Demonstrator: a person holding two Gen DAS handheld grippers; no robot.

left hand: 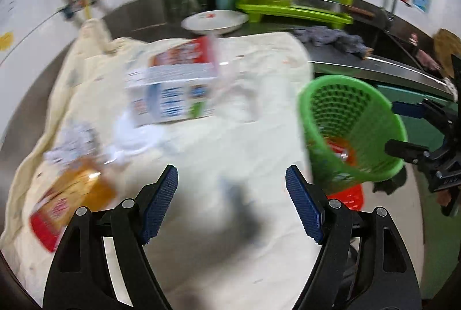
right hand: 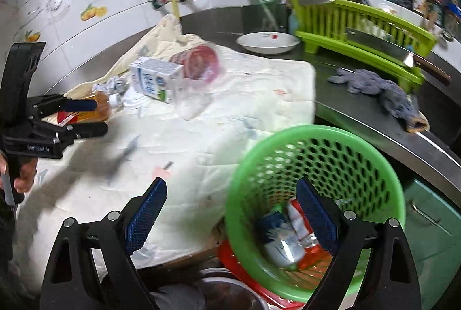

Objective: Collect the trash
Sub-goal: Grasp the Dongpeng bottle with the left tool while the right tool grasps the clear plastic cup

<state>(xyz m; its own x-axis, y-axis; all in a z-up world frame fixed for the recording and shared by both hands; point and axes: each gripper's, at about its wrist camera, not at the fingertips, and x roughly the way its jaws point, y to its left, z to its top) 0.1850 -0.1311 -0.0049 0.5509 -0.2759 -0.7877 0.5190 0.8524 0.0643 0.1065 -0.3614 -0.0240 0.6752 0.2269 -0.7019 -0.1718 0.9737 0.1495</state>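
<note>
Left gripper (left hand: 232,196): jaws apart, nothing held; carton (left hand: 173,90) lies ahead of them on the cloth (left hand: 259,137). Right gripper (right hand: 232,216): jaws apart, its right finger inside the green basket (right hand: 360,142), wrappers (right hand: 288,238) seen within.

Left tool (right hand: 86,118) body — faint lettering "GenRobot.AI" — nothing else legible.

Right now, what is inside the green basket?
In the right wrist view the green basket holds crumpled trash: a blue-and-white carton and a red-and-white wrapper. The right tool covers part of the pile, so anything beneath is hidden.
</note>
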